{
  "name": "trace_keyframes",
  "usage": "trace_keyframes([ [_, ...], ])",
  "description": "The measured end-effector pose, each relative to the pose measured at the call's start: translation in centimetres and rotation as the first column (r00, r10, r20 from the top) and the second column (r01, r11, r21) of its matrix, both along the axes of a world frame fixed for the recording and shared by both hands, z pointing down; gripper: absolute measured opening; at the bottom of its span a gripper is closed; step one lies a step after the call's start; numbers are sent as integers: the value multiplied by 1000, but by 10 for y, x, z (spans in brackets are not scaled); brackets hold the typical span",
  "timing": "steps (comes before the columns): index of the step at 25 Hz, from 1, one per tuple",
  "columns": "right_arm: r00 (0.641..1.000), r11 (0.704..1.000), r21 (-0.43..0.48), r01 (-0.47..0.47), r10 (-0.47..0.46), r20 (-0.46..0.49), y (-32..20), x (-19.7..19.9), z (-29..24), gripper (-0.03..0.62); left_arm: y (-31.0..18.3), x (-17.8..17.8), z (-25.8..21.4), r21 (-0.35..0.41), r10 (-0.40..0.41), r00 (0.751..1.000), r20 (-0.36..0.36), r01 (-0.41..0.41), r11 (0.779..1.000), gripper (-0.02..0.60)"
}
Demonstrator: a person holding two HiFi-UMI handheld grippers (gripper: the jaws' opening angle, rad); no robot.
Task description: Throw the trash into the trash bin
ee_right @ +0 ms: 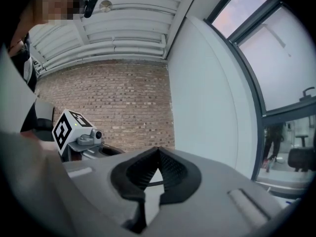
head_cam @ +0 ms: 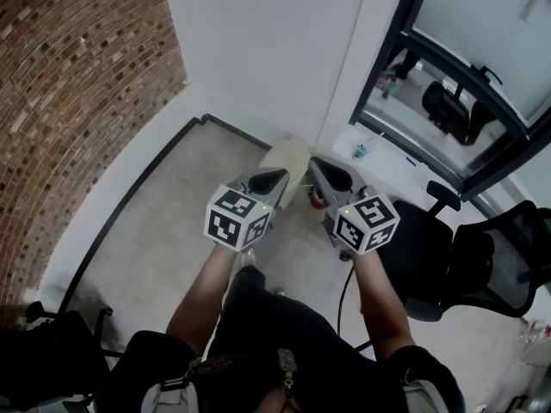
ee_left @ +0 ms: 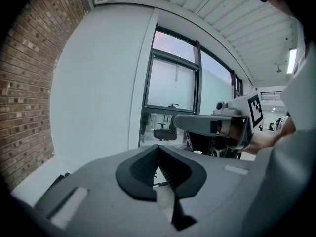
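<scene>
Holding: a person's hands carry the left tool (ee_left: 158, 151) and the right tool (ee_right: 158, 152) side by side, raised and apart from each other.
Left tool: jaws closed tip to tip, with nothing between them.
Right tool: jaws closed the same way, also empty.
Floor: bare grey floor (head_cam: 164, 239) lies open below the tools and to their left.
Near edges: a black office chair (head_cam: 482, 265) stands close on the right, and another dark chair (head_cam: 52, 338) sits at the lower left.
Task's thing: a pale rounded thing (head_cam: 288, 157), perhaps the trash bin, stands on the floor just beyond the tool tips, near the foot of the white wall (head_cam: 258, 50). A small red thing (head_cam: 317, 201) is beside it. No trash can be made out.
Far edges: black skirting (head_cam: 129, 200) runs along the brick wall (head_cam: 69, 84) on the left. A dark window frame (head_cam: 448, 80) closes the right side.
</scene>
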State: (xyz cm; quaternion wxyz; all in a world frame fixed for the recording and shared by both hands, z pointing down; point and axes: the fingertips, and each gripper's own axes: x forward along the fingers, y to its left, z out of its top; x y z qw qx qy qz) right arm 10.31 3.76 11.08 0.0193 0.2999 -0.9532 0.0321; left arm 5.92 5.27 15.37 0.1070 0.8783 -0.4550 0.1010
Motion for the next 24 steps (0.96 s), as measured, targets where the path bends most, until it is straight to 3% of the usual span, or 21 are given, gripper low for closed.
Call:
trace_keyframes([
  [24,998,999,43,-33,31,46,19,22,-32,3,17,19,-31,62,20,1000,-3,-20,998,2],
])
